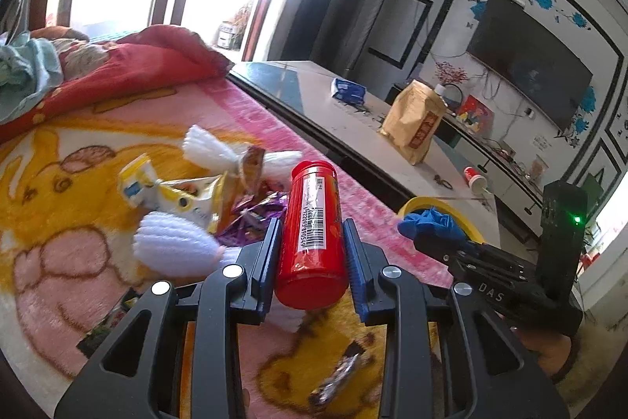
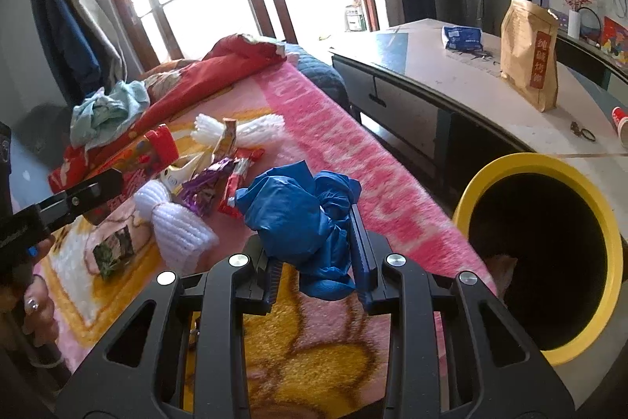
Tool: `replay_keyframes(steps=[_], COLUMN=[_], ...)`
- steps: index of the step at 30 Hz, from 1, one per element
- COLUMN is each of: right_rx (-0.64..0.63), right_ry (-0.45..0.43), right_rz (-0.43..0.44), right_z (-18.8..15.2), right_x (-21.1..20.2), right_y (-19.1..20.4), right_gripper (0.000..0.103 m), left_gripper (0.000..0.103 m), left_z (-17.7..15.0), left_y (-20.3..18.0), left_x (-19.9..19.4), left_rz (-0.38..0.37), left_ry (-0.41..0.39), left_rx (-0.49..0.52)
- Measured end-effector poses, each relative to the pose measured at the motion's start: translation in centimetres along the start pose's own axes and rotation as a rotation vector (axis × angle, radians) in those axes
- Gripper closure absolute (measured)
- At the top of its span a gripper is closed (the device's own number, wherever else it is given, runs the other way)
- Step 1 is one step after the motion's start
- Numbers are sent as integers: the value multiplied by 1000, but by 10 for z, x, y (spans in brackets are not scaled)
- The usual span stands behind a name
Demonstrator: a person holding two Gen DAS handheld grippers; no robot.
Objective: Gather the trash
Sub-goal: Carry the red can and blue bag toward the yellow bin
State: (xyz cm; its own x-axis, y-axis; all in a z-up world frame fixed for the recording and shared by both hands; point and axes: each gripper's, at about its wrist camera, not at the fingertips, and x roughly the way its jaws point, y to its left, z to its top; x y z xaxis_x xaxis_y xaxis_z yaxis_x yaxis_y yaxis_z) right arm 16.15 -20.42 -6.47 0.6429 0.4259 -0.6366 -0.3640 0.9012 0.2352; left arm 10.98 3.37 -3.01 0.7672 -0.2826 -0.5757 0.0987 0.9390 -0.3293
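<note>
Underneath, pink cartoon blanket (image 2: 345,144); yellow bin (image 2: 588,191) at 3 o'clock, inside dark; left gripper (image 1: 312,242) pinching red canister (image 1: 312,234); right gripper (image 2: 314,258) pinching blue bag (image 2: 298,214).

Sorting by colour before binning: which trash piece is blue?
The crumpled blue plastic bag, clamped in the right hand-held gripper near the yellow bin. The left hand-held gripper holds a red canister.

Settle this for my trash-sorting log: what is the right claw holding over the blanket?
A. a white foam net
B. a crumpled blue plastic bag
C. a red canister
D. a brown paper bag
B. In the right wrist view the right claw is shut on the crumpled blue plastic bag, beside the yellow bin; the red canister is in the left claw.
</note>
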Motion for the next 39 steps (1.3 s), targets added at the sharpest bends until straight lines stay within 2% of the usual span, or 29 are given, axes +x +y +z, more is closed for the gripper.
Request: replay_keyframes(steps=[39], right_rx=[159], right_ry=[-140], right_rz=[-174], right_z=[22], right_x=[-55], right_y=[-88], right_gripper=[79], left_gripper=[73], left_z=[10], left_y=[-101], left_x=[43], left_rz=[-178], left_ry=[38], left_rx=[192])
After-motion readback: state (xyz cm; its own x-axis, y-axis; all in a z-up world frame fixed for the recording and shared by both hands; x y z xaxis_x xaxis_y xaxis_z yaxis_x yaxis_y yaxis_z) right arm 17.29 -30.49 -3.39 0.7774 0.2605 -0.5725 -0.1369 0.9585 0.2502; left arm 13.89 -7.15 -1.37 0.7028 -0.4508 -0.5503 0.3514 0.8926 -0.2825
